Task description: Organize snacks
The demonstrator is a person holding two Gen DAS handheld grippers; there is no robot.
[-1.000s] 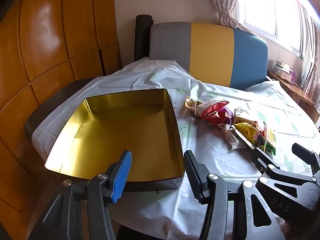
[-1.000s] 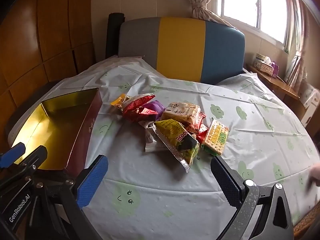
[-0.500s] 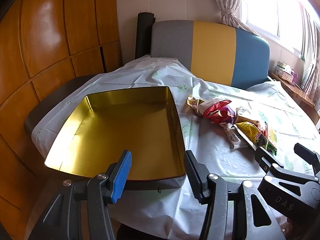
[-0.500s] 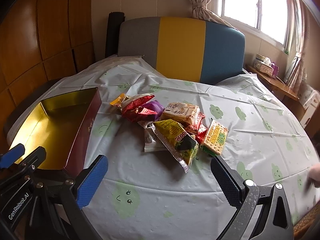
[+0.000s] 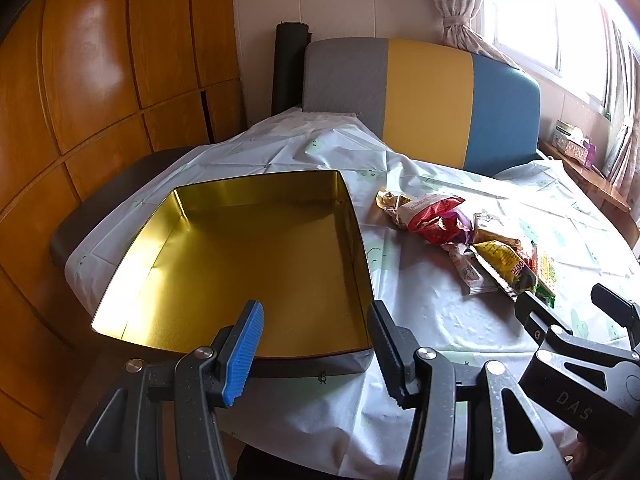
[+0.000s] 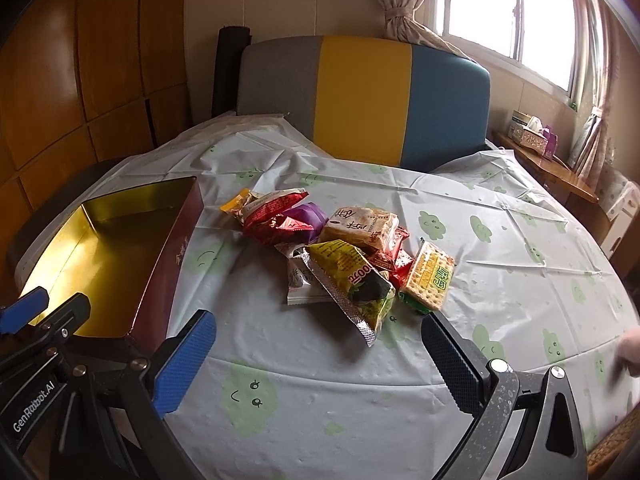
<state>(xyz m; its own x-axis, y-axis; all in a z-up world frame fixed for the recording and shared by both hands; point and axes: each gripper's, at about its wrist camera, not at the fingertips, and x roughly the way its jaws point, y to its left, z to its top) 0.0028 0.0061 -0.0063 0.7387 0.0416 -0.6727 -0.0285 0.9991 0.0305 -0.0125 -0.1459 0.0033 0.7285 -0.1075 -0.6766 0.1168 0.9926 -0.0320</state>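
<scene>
1. Both tools hover with jaws apart and nothing between them: the left tool (image 5: pixel 316 344) sits over the near rim of the tin (image 5: pixel 362 248), and the right tool (image 6: pixel 320 364) hangs at 6 o'clock of the snacks (image 6: pixel 344 256).
2. Snacks lie heaped mid-worktop (image 6: pixel 500 280), at 3 o'clock of the tin and just apart from it; the tin holds nothing.
3. Packets look light, crinkly and slippery, and the cracker pack (image 6: pixel 430 276) likely breaks if squeezed hard.
4. Best hold is probably a sealed end, such as the near corner of the yellow bag (image 6: pixel 348 280), which lies on top.
5. Overlapping packets may drag neighbours along when one is lifted.
6. Worktop cover is thin plastic, creased, and could snag a low tool tip.
7. A striped chair (image 6: pixel 364 96) stands at 12 o'clock, well clear, and a tissue box (image 6: pixel 532 136) sits on a side ledge.
8. A hand (image 6: pixel 630 350) shows at the right edge, blurred.
</scene>
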